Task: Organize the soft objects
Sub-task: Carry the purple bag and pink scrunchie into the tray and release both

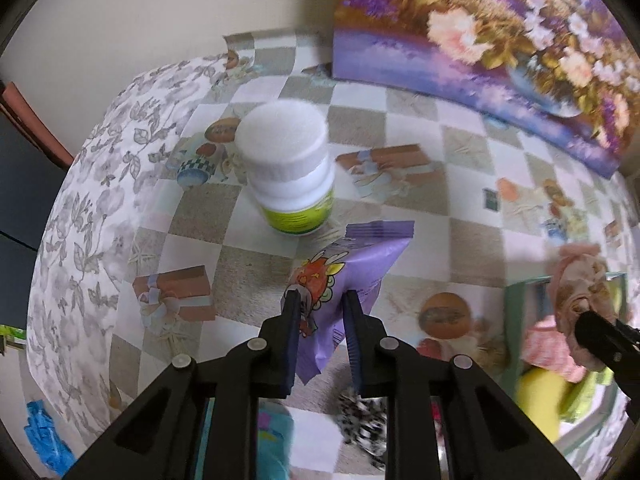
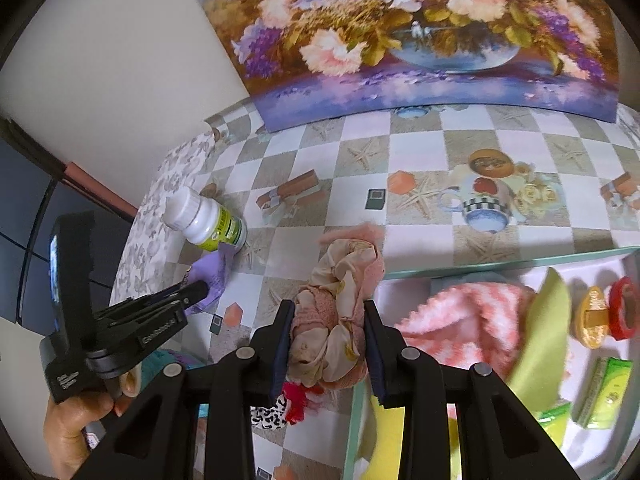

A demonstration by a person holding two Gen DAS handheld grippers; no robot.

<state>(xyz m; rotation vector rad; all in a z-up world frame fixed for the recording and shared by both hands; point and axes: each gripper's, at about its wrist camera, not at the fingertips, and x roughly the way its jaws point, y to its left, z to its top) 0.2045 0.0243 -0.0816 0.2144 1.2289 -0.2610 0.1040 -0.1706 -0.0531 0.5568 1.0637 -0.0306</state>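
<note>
The left hand-held gripper (image 1: 320,300) is squeezing a purple packet (image 1: 356,268) between its two fingers, holding it above the counter (image 1: 440,128). Just past the packet, a white bottle with a green label (image 1: 288,172) is standing on the checkered cloth. The right hand-held gripper (image 2: 329,308) is pinching a bunched pink and cream scrunchie (image 2: 340,304), right beside the edge of a teal tray (image 2: 500,266). A pink fuzzy cloth (image 2: 464,320) and a yellow-green sponge (image 2: 544,328) are lying in the tray. A big flower painting (image 2: 400,32) is leaning at the back.

Bright, even indoor light; fisheye-bent edges, dark corners, slight motion blur.
</note>
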